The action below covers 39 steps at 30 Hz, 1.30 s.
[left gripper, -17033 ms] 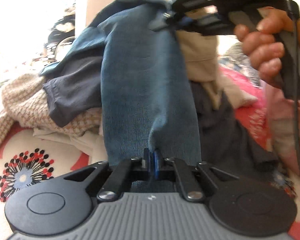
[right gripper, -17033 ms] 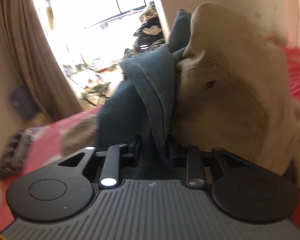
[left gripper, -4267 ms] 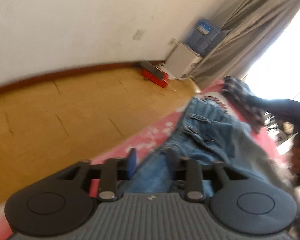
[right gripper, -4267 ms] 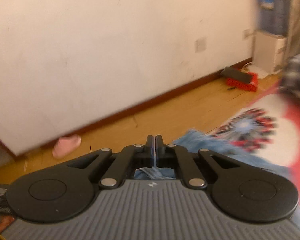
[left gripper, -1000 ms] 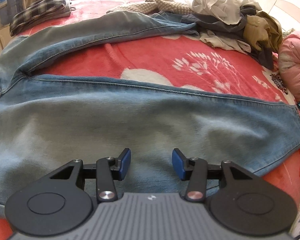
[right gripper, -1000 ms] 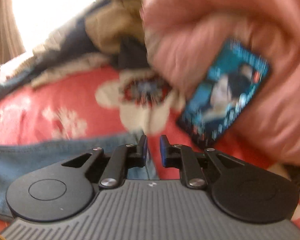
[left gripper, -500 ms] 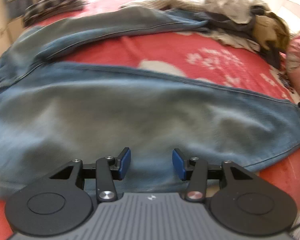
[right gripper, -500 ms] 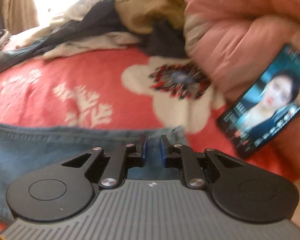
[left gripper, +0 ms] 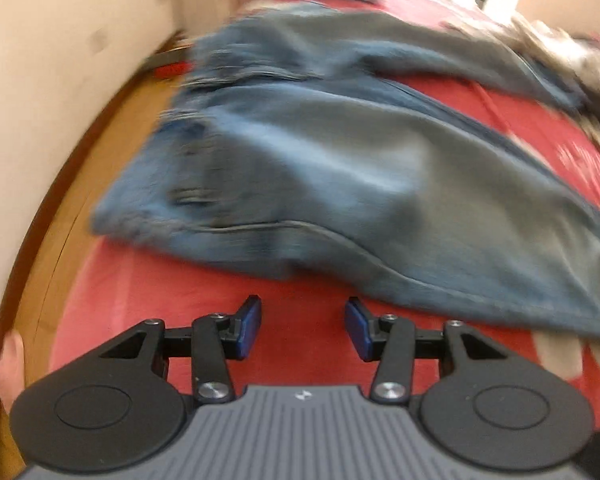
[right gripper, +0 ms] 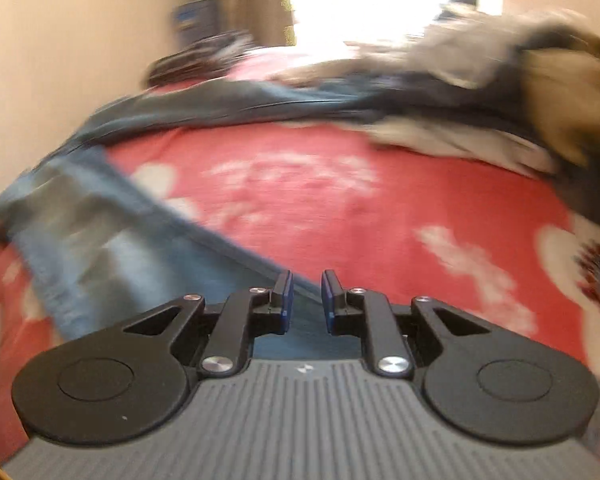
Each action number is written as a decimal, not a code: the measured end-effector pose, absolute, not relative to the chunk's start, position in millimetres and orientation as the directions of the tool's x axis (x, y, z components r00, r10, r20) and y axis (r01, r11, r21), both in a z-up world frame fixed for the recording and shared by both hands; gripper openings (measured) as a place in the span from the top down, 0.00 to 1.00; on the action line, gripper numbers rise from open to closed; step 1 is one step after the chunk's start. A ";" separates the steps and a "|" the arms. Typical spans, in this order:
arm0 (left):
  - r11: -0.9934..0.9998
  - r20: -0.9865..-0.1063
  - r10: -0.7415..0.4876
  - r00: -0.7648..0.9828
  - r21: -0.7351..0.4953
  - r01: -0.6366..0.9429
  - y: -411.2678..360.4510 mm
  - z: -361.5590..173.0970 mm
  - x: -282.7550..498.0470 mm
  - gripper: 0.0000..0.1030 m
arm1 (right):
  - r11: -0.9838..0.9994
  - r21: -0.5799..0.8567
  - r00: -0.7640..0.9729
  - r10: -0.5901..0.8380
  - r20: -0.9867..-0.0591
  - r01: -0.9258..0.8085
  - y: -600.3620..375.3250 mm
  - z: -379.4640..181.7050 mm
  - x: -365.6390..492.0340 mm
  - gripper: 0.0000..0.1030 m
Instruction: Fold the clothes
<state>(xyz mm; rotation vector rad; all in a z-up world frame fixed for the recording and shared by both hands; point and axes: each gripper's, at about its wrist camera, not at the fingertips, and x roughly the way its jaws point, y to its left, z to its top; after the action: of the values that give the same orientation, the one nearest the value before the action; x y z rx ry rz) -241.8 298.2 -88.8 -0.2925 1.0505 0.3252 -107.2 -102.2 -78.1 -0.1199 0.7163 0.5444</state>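
Note:
The blue jeans [left gripper: 340, 168] lie spread on the red flowered blanket [left gripper: 172, 280], waist toward the bed's left edge; the picture is blurred by motion. My left gripper [left gripper: 302, 328] hovers open over bare blanket just short of the near edge of the jeans, with nothing between its blue pads. In the right wrist view one jeans leg [right gripper: 112, 248] runs from the left down to my right gripper [right gripper: 305, 300]. Its jaws stand narrowly apart with the denim corner between them, so it is shut on the leg's end.
A heap of unfolded clothes [right gripper: 480, 92] lies along the far right of the bed. A dark checked garment [right gripper: 204, 56] sits at the far left corner near the window. Wooden floor [left gripper: 100, 128] and a wall [left gripper: 60, 40] run beside the bed's left edge.
Both views have swung left. The left gripper has drawn back off the denim toward the waist end. The right gripper keeps the same narrow gap at the leg's end.

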 end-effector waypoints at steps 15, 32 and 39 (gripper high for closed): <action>0.480 -0.721 0.017 0.693 -0.602 -0.638 381.7 -108.9 -294.8 0.45 | 0.350 0.004 0.234 0.637 -0.734 -0.937 43.6 -79.4 -165.0 0.65; 0.377 -0.738 0.262 0.621 -0.514 -0.770 405.3 -112.1 -281.9 0.92 | 0.278 -0.234 0.354 0.553 -0.754 -0.932 70.4 -106.3 -174.3 0.66; 0.498 -0.709 0.307 0.635 -0.449 -0.742 418.4 -68.2 -283.6 0.94 | 0.320 -0.181 0.348 0.609 -0.712 -0.930 57.0 -75.8 -161.6 0.95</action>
<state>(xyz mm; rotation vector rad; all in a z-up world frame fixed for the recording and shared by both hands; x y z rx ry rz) -283.6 418.4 -68.2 -0.8204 0.6016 0.6825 -161.6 57.0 -75.8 -0.6433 0.5882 1.0917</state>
